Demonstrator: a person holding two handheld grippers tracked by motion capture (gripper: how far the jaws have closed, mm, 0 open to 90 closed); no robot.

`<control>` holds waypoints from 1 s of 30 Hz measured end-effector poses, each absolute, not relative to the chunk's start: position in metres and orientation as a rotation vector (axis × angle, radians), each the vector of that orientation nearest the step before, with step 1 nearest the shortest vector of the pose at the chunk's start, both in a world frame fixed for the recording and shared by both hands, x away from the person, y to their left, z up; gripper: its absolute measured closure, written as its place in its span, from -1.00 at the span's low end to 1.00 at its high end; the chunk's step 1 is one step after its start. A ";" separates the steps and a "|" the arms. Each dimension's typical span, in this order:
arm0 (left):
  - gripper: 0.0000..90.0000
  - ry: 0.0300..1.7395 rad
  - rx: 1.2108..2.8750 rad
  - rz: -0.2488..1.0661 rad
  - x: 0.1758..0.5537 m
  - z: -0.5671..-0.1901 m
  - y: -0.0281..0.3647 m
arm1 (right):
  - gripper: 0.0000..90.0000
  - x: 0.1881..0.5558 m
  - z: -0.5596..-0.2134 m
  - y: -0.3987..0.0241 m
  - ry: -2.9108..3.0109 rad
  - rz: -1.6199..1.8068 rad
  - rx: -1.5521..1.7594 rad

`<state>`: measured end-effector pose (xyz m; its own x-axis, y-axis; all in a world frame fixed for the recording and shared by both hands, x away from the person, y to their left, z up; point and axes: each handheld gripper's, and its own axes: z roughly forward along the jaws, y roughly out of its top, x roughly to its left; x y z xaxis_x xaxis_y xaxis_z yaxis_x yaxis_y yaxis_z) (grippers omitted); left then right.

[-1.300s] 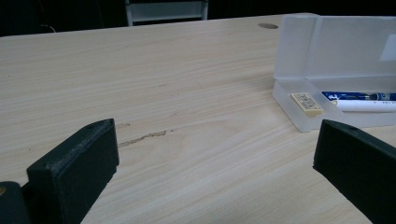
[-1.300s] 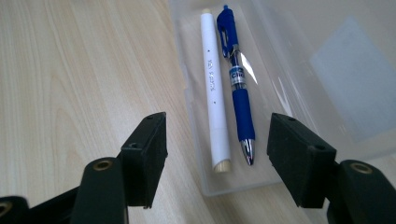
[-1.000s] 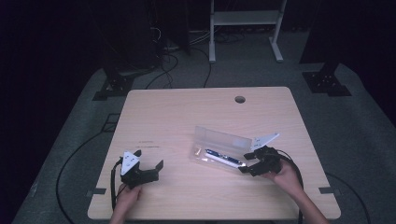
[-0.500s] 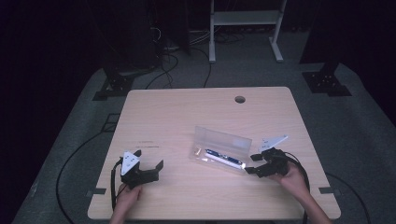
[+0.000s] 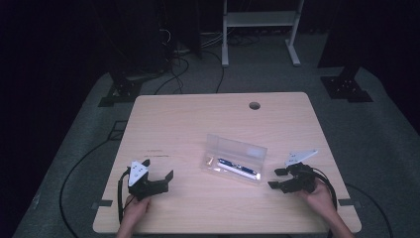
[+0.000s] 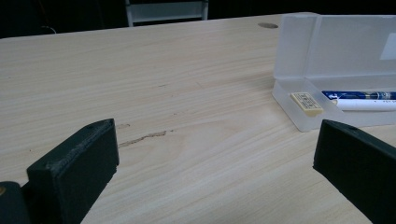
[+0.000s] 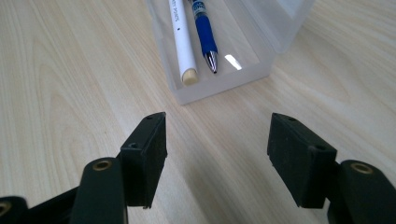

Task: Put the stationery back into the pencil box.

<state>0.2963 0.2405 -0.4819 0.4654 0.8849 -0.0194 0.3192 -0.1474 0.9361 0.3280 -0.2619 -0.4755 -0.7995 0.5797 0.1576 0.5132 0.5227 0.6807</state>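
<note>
Both pens (image 7: 194,35) already lie in the open case (image 5: 234,157) just ahead of the right gripper (image 7: 217,140), whose spread jaws hold nothing, so closing the lid remains.

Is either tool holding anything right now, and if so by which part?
Nothing is held. The left tool and right tool are both open over bare table, apart from the open pencil case between them.

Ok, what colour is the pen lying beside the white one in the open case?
Blue, with a silver tip: the pen shows best in the right gripper view.
</note>
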 end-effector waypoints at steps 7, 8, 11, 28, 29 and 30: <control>-1.00 1.045 1.698 0.695 0.296 -0.482 0.241 | -0.18 0.321 -0.479 -0.272 2.644 1.154 0.990; -1.00 1.047 1.695 0.695 0.296 -0.482 0.241 | -0.18 0.320 -0.479 -0.273 2.640 1.155 0.987; -1.00 1.051 1.690 0.693 0.296 -0.482 0.241 | -0.18 0.317 -0.480 -0.277 2.635 1.156 1.002; -1.00 1.051 1.689 0.699 0.296 -0.482 0.241 | -0.23 0.297 -0.490 -0.306 2.566 1.183 1.105; -1.00 1.052 1.688 0.700 0.296 -0.482 0.241 | -0.24 0.294 -0.490 -0.307 2.544 1.187 1.108; -1.00 1.052 1.688 0.699 0.296 -0.482 0.241 | -0.27 0.290 -0.490 -0.308 2.515 1.196 1.103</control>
<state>0.2962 0.2412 -0.4820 0.4574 0.8889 -0.0268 0.3192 -0.1359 0.9379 0.2903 -0.3079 -0.4898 -0.7195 0.6733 0.1701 0.5571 0.4133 0.7203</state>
